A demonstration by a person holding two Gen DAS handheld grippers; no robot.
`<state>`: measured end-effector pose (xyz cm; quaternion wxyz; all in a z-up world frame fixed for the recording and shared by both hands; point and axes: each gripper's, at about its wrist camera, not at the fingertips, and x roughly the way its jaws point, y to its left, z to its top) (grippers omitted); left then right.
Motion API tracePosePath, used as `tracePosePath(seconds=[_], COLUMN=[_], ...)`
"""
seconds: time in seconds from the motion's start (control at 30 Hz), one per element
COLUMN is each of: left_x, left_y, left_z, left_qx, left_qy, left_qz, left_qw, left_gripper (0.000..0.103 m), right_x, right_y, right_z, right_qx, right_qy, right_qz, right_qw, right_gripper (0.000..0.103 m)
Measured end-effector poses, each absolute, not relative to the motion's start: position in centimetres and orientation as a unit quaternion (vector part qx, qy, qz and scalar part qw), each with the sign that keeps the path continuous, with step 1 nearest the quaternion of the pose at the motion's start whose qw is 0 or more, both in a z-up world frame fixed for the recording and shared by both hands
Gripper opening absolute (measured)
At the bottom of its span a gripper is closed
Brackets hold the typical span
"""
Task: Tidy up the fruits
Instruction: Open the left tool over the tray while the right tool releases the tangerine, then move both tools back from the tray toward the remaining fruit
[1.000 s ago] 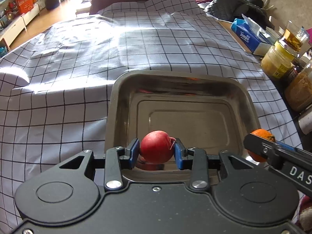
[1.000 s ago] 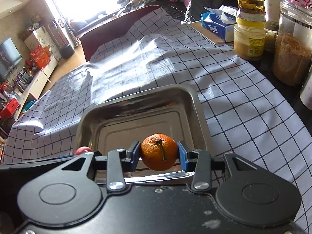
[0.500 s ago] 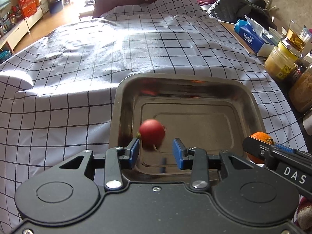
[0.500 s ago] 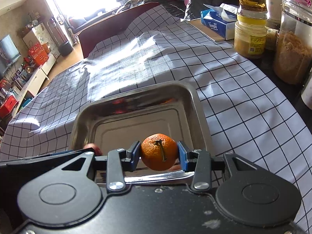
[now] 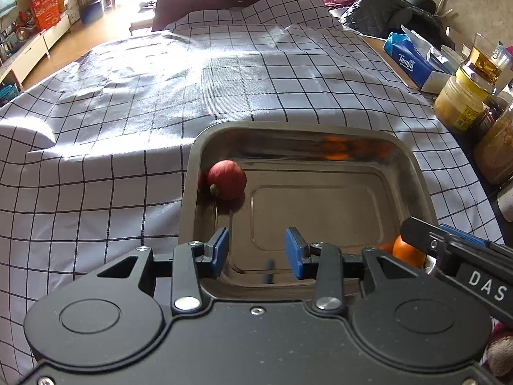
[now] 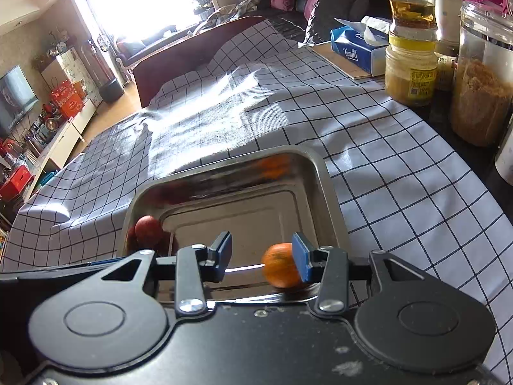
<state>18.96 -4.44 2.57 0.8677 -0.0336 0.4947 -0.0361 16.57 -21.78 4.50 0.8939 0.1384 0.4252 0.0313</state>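
Observation:
A steel tray (image 5: 413, 173) lies on the checked tablecloth, also in the right wrist view (image 6: 330, 189). A red fruit (image 5: 226, 183) rests in the tray's left side against the wall; it also shows in the right wrist view (image 6: 148, 226). My left gripper (image 5: 257, 252) is open and empty over the tray's near edge. My right gripper (image 6: 262, 256) is open; a blurred orange (image 6: 281, 269) sits by its right finger, loose, over the tray's near right corner. The orange also shows in the left wrist view (image 5: 407, 250).
Jars (image 6: 410, 70) and a big glass jar (image 6: 481, 89) stand on the right edge of the table. A blue tissue box (image 6: 356, 49) lies behind them. The tablecloth (image 5: 160, 112) stretches far ahead and left.
My left gripper let go of the red fruit, which rolled to the tray's left side. My right gripper has just opened and the orange is dropping from it.

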Motion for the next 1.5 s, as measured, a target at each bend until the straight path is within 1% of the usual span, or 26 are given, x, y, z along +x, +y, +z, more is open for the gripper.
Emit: tracePosePath(seconds=[0.37, 0.93, 1.07, 1.13, 1.4, 1.5], left_x=[18.9, 17.3, 15.2, 13.7, 7.6, 5.7], left_y=[-4.6, -4.9, -4.5, -3.8, -1.5, -0.4], left_z=[2.6, 4.5, 6.3, 6.8, 5.8, 5.1], left_qx=[-0.029, -0.024, -0.029, -0.031, 0.006, -0.001], left_qy=[0.494, 0.463, 0.433, 0.416, 0.39, 0.391], left_qz=[-0.037, -0.037, -0.039, -0.036, -0.03, -0.035], left_qw=[0.868, 0.885, 0.9, 0.908, 0.92, 0.92], left_gripper=[0.049, 0.049, 0.052, 0.061, 0.061, 0.061], right_x=[16.7, 16.2, 15.7, 15.0, 9.1, 6.3], right_y=[-21.5, -21.6, -21.8, -21.9, -21.9, -21.4], right_z=[4.2, 4.7, 5.4, 5.7, 5.0, 4.4], right_qx=[0.13, 0.134, 0.133, 0.131, 0.118, 0.111], right_qy=[0.431, 0.421, 0.406, 0.388, 0.362, 0.35], right_qz=[0.029, 0.027, 0.017, 0.008, 0.015, 0.016], right_qw=[0.892, 0.897, 0.904, 0.912, 0.925, 0.93], right_gripper=[0.045, 0.045, 0.045, 0.045, 0.045, 0.045])
